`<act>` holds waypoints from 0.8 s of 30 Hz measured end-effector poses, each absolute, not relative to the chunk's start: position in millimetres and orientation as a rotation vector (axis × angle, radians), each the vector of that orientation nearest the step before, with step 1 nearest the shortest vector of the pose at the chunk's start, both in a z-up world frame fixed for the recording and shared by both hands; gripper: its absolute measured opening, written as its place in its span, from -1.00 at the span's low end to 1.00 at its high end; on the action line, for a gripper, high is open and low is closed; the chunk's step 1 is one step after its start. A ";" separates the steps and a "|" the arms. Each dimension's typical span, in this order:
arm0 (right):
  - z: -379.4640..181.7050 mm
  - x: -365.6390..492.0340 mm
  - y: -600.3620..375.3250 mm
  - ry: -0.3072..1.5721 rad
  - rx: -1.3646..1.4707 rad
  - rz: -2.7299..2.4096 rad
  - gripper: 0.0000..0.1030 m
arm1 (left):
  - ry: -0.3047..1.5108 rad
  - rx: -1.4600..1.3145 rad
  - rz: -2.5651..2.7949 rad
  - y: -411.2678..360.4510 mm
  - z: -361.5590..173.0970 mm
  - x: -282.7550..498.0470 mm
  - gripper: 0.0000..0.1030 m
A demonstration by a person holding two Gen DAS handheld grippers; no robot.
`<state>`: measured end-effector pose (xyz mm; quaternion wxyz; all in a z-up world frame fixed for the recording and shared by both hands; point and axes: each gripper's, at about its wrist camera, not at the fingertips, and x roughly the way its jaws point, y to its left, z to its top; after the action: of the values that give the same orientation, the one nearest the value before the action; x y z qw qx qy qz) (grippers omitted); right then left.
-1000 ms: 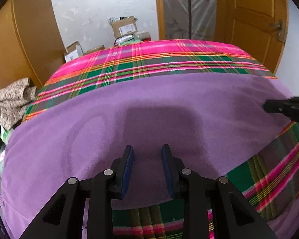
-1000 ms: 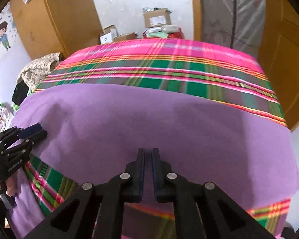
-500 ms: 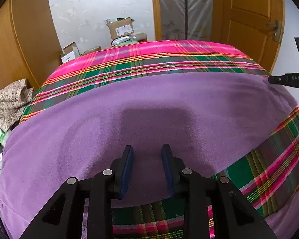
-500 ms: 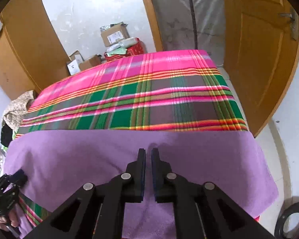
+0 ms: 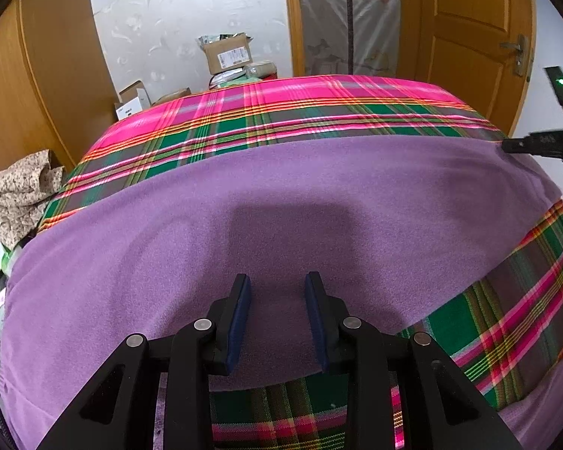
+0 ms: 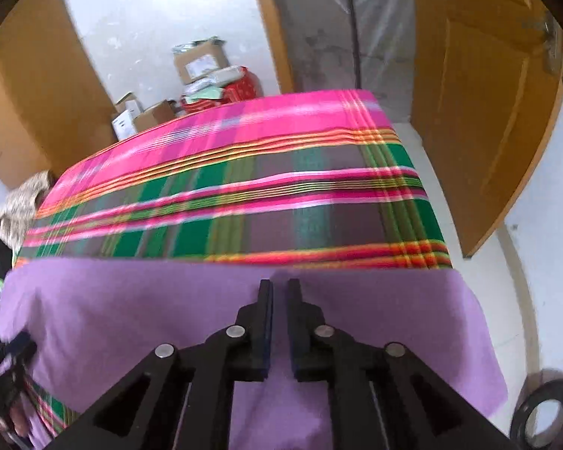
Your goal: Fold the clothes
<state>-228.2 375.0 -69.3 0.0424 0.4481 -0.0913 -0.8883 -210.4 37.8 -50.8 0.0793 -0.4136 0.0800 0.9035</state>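
A purple cloth (image 5: 319, 202) lies spread flat across a plaid-covered bed (image 5: 281, 112); the plaid shows beyond its far edge and at the near right. The left gripper (image 5: 277, 292) hangs over the near part of the cloth, its fingers a moderate gap apart with nothing between them. The right gripper (image 6: 279, 296) is over the cloth near its far right edge. Its fingers stand narrow, with only a thin gap, and have just been opening; no cloth is pinched between them. Boxes (image 5: 225, 52) stand by the wall behind the bed, and a floral heap (image 5: 15, 195) lies at the left.
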 end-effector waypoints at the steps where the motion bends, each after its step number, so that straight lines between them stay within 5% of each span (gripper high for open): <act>1: -66.8 -220.2 367.6 -0.264 1.349 -2.694 -0.82 | 0.243 -1.238 2.703 38.0 -50.8 -210.5 -0.38; 7: -77.9 -189.3 327.0 -0.118 1.404 -2.564 -0.82 | 0.227 -1.262 2.698 38.3 -47.8 -211.0 -0.39; 24: -73.1 -146.6 331.4 -0.104 1.435 -2.617 -0.76 | 0.286 -1.241 2.675 51.2 -45.8 -195.9 -0.39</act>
<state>-146.6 331.4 -73.1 0.0774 0.4789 -0.0348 -0.8738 -195.9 51.2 -45.8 0.0895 -0.4172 0.0960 0.8993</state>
